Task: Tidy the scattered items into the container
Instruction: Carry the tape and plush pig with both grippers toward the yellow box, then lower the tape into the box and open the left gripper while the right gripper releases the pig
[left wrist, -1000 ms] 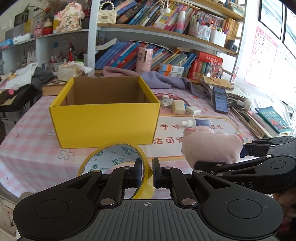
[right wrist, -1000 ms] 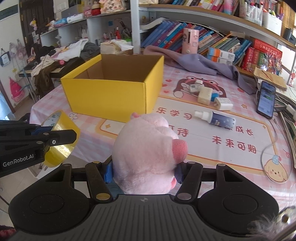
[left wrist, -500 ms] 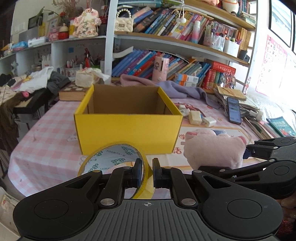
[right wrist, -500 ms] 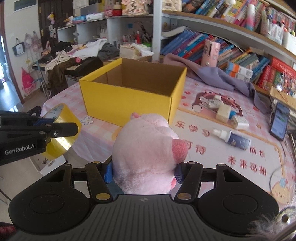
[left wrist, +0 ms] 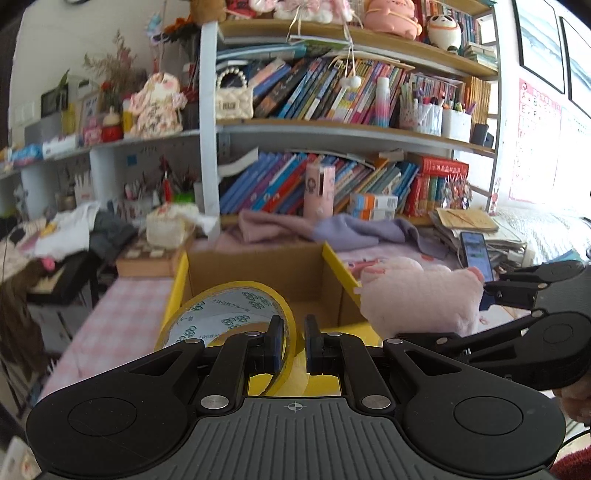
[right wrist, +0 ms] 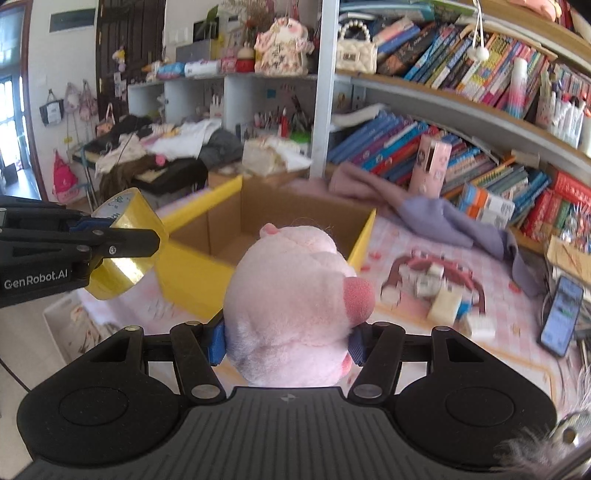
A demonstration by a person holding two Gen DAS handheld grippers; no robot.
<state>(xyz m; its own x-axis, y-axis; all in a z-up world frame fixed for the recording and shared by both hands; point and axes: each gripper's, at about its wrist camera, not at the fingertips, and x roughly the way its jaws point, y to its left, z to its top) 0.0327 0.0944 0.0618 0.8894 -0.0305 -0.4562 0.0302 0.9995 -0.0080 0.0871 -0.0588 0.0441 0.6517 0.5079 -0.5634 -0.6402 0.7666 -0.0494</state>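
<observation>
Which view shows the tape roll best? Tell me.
Left wrist view: the yellow tape roll faces the camera, printed core visible, clamped in the left gripper. The right wrist view shows it edge-on at the frame's left.

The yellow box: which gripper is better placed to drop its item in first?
Probably the left gripper: its tape roll appears over the yellow box opening. The right gripper holds the pig toy beside the box's wall.

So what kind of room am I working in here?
Most likely a home study or a child's bedroom: packed bookshelves, plush toys on the top shelf, cups of pens, and a table with a pink checked cloth holding the yellow box.
</observation>
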